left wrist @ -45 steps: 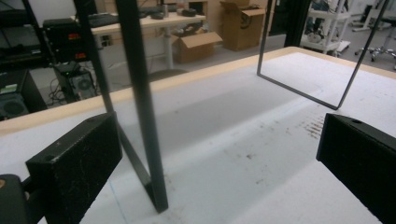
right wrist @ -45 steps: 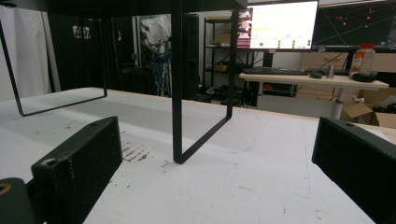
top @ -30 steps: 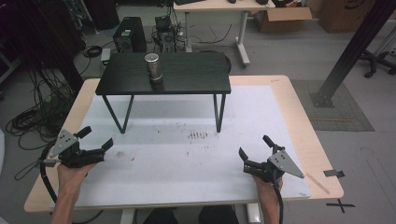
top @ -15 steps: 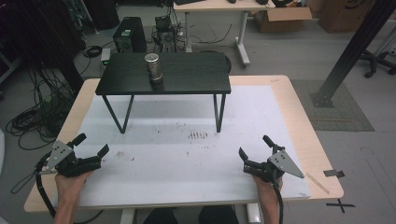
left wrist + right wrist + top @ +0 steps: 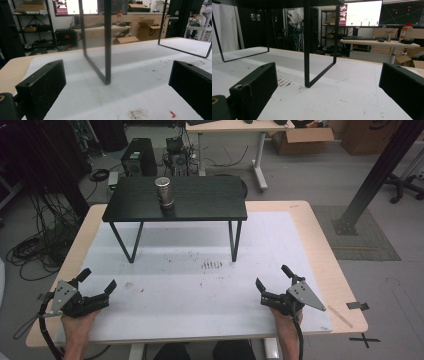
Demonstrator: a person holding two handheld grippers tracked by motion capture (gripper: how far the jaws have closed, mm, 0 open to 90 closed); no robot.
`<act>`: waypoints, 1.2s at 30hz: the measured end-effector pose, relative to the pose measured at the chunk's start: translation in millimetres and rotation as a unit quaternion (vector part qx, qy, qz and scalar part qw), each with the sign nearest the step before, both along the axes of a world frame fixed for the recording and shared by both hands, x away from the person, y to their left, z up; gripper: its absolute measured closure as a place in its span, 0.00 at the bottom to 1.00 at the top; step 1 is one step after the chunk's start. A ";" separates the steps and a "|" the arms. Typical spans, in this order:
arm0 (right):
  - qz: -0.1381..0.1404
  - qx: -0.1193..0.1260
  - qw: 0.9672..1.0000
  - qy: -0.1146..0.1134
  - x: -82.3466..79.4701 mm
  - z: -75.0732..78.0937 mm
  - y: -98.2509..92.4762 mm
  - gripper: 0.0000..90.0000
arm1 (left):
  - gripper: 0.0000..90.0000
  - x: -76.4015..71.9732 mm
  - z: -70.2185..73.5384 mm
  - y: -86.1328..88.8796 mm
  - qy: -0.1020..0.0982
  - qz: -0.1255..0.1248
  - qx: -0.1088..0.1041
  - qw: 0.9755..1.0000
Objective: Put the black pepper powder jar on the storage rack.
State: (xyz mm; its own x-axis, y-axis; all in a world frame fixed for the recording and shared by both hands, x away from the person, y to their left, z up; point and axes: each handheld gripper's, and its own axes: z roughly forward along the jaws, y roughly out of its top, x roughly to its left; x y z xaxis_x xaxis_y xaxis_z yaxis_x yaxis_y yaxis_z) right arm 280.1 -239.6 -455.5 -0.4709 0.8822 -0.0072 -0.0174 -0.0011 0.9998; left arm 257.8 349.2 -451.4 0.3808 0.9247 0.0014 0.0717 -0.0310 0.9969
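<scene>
Left gripper (image 5: 97,282) at 8 o'clock, right gripper (image 5: 272,279) at 4 o'clock on table (image 5: 200,320); both jaws wide apart, holding nothing.

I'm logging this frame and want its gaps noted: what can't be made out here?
- Metal cup on the black stand: too small in the high view to show any contents.
- Stand's top: cut off by the upper edge in both gripper views.
- Left gripper and right gripper: palms hidden beneath them.
</scene>
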 end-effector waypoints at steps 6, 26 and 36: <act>0.000 0.000 1.000 -0.001 0.1 0.0 0.0 0.02 | 0.02 -1.3 -0.8 1.8 -0.007 0.005 -0.007 1.000; 0.000 0.000 1.000 -0.001 -0.2 -0.1 -0.1 0.02 | 0.00 -4.1 -2.1 1.9 -0.021 0.005 -0.009 1.000; 0.000 0.000 1.000 -0.001 -0.1 -0.1 -0.1 0.02 | 0.00 -4.3 -2.2 2.0 -0.021 0.006 -0.010 1.000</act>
State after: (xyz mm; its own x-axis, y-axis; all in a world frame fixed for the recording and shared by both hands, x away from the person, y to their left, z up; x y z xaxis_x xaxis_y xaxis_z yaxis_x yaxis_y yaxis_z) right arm 280.0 -239.7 -455.6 -0.4707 0.8822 -0.0079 -0.0196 -0.0015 0.9998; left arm 253.5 351.3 -453.6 0.3703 0.9289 -0.0002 0.0290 -0.0113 0.9995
